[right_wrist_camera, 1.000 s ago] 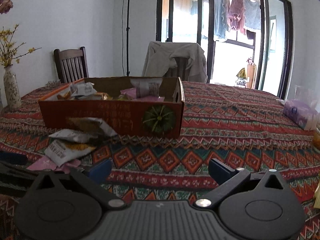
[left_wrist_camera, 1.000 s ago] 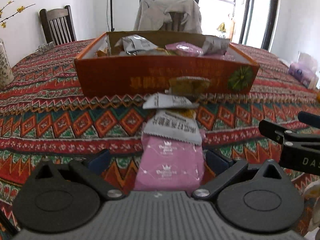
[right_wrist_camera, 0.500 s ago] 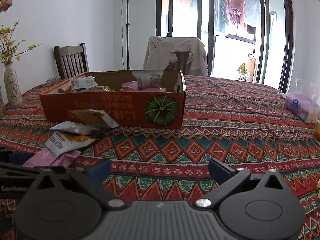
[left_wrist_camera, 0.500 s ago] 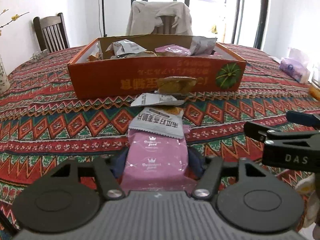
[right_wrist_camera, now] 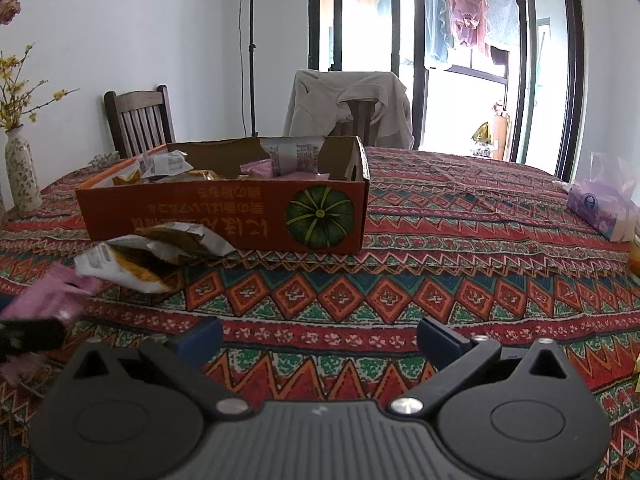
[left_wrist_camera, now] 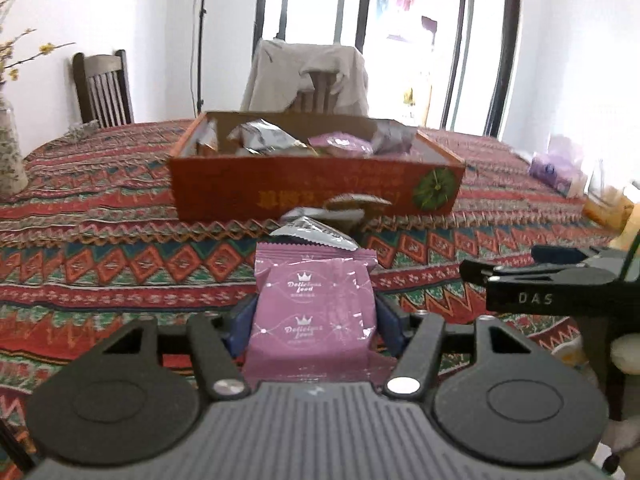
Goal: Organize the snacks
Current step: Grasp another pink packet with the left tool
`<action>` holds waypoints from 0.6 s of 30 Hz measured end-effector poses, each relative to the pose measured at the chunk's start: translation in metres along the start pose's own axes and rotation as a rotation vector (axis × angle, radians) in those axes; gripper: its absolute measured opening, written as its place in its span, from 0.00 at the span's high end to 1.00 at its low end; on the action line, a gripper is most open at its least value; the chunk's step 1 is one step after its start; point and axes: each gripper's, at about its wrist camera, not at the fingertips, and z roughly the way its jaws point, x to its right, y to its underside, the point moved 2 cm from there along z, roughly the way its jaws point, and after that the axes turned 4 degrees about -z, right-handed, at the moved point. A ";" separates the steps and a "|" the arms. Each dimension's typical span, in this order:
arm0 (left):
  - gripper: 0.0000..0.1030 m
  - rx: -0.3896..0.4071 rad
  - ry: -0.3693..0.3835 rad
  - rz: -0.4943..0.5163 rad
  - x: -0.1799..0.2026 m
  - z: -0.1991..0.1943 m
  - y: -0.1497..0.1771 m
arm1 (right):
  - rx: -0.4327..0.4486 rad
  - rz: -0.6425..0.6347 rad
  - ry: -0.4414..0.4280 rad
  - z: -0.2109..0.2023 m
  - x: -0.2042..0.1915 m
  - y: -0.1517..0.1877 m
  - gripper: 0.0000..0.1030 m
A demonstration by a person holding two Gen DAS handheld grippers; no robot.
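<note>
Left gripper (left_wrist_camera: 316,312): jaws clenched on a pink packet (left_wrist_camera: 314,312), blue pads pressed to both its sides. The packet sits upright between my fingers, its crimped top edge toward the box, printed crown marks facing the camera. In the right wrist view the same packet (right_wrist_camera: 48,292) shows blurred at the far left edge, apparently clear of the cloth, though I cannot tell for sure.

Right gripper (right_wrist_camera: 320,336): jaws released, spread wide, nothing between them, hovering over the patterned tablecloth (right_wrist_camera: 440,280). In the left wrist view it shows at the right edge (left_wrist_camera: 536,276), just beside my left.

Box (right_wrist_camera: 224,216): orange cardboard, pumpkin print on the near wall, standing on the cloth beyond both grippers. Several packets lie inside it: silver ones, a pink one, one upright against the far wall.

Loose on the cloth in front of the box: a white packet (right_wrist_camera: 124,268) with orange print, and behind it a brown packet (right_wrist_camera: 184,236) leaning on the box wall. Both lie between my held packet and the box.

Around: vase (right_wrist_camera: 22,172) with yellow sprigs at far left, tissue pack (right_wrist_camera: 596,208) at far right, two chairs behind the table, one draped with a jacket (right_wrist_camera: 348,104).
</note>
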 end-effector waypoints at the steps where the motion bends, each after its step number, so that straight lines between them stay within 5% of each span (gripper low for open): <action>1: 0.38 0.011 0.002 -0.010 -0.005 -0.005 -0.001 | 0.000 0.000 -0.002 0.000 -0.001 -0.001 0.00; 9: 0.38 0.097 -0.049 -0.059 -0.037 -0.025 -0.014 | 0.008 -0.032 -0.053 0.002 -0.027 -0.009 0.00; 18: 0.38 0.105 -0.116 -0.094 -0.069 0.007 -0.035 | 0.017 -0.061 -0.089 0.015 -0.061 -0.028 0.00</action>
